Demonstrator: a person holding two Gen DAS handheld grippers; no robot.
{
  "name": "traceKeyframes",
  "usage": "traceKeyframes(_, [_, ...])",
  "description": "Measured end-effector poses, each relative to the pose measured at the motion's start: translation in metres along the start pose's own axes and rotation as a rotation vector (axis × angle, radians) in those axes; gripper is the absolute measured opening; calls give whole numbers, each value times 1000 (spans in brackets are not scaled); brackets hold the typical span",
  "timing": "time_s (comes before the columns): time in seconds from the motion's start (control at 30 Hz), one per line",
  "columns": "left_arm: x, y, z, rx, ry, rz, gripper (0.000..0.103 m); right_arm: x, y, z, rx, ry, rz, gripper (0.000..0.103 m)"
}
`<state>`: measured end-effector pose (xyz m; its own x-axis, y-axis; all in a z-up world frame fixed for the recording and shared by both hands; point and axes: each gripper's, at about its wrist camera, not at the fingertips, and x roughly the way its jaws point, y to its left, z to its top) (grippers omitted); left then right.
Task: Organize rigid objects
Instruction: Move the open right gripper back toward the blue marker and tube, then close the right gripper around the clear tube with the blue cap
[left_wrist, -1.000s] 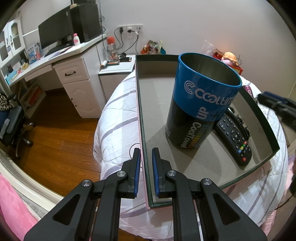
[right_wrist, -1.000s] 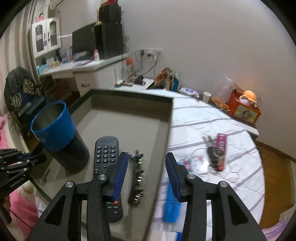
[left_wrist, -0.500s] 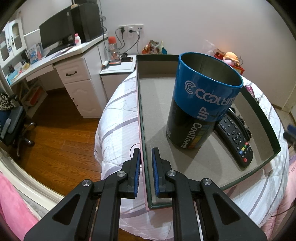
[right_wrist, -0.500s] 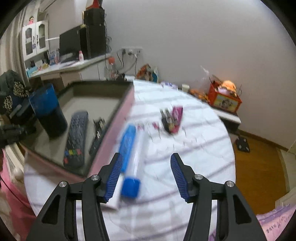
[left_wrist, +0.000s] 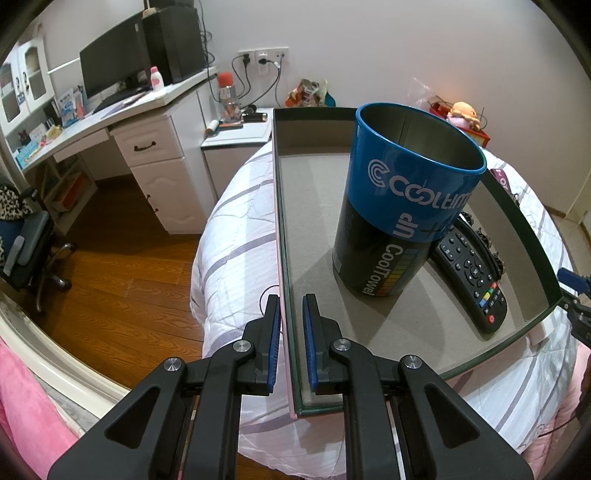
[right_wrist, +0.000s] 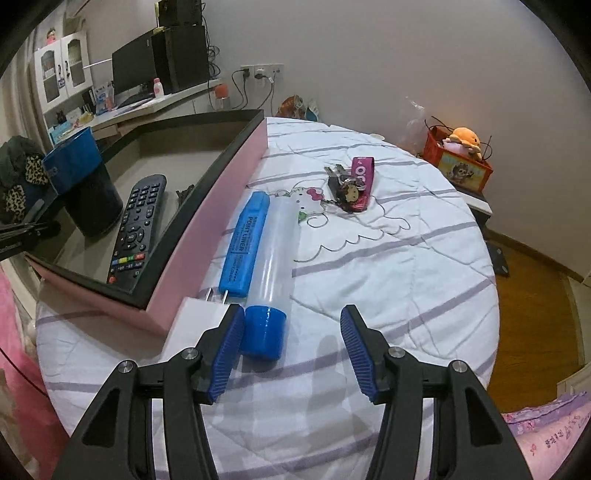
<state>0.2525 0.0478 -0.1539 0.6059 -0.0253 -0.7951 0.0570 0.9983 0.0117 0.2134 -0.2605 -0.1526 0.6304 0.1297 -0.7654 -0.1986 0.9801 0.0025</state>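
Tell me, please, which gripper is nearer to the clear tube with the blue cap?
Right. The right gripper hangs open just over the clear tube, its cap beside the left finger. The left gripper is shut on the tray wall, across the tray from the tube.

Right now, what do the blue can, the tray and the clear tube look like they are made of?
Blue can: likely thin metal, with a dull silvery inside, a seam, and a glossy printed outside.
Tray: probably cardboard, with a matte grey floor, thin straight walls and pink outer faces.
Clear tube: apparently frosted translucent plastic; its blue cap is glossy plastic.
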Motion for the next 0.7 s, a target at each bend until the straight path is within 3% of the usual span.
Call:
traceKeyframes(0.53, [0, -1, 0, 0, 0, 0, 11, 36, -12, 25, 19, 32, -14, 56])
traceKeyframes(0.57, [0, -1, 0, 0, -1, 0, 11, 38, -12, 26, 17, 32, -10, 52])
traceKeyframes(0.67, [0, -1, 0, 1, 1, 0, 11, 41, -11, 29, 11, 37, 24, 26])
traceKeyframes(0.7, [0, -1, 0, 1, 1, 1, 11, 42, -10, 29, 4, 45, 24, 26])
